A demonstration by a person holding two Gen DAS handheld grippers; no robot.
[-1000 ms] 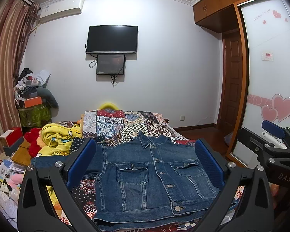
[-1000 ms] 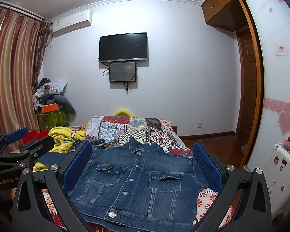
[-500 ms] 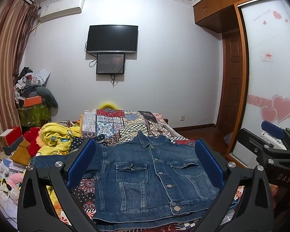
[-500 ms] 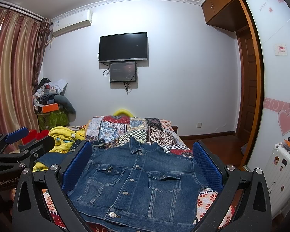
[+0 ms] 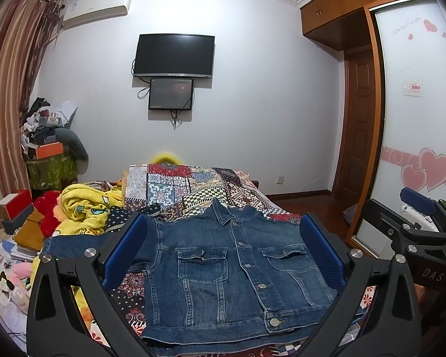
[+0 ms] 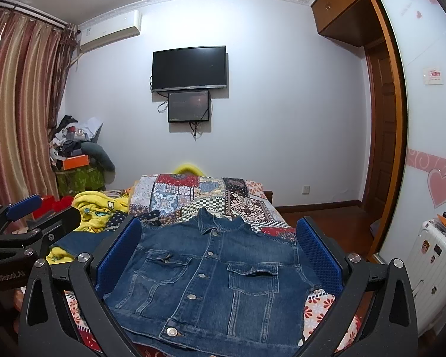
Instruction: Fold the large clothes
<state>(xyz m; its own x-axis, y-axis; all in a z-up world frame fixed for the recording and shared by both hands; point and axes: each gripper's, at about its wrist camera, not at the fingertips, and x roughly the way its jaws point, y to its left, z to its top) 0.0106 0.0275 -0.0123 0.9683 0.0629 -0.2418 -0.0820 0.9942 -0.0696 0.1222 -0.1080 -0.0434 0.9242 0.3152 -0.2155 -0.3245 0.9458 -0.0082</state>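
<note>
A denim jacket (image 5: 229, 270) lies flat, front up and buttoned, on a bed (image 5: 193, 184) covered by a patchwork quilt, collar toward the far wall. Its near hem is cut off by the frame edge and partly hidden behind the gripper arms in both views; one sleeve stretches left and is half covered, and the other sleeve cannot be made out. The left gripper (image 5: 224, 255) hangs above the near part of the jacket with its jaws spread wide, holding nothing. The right gripper (image 6: 218, 255) is just to its right, jaws equally wide apart and empty. A yellow blanket (image 5: 86, 211) is bunched on the bed's left side, beside the jacket.
</note>
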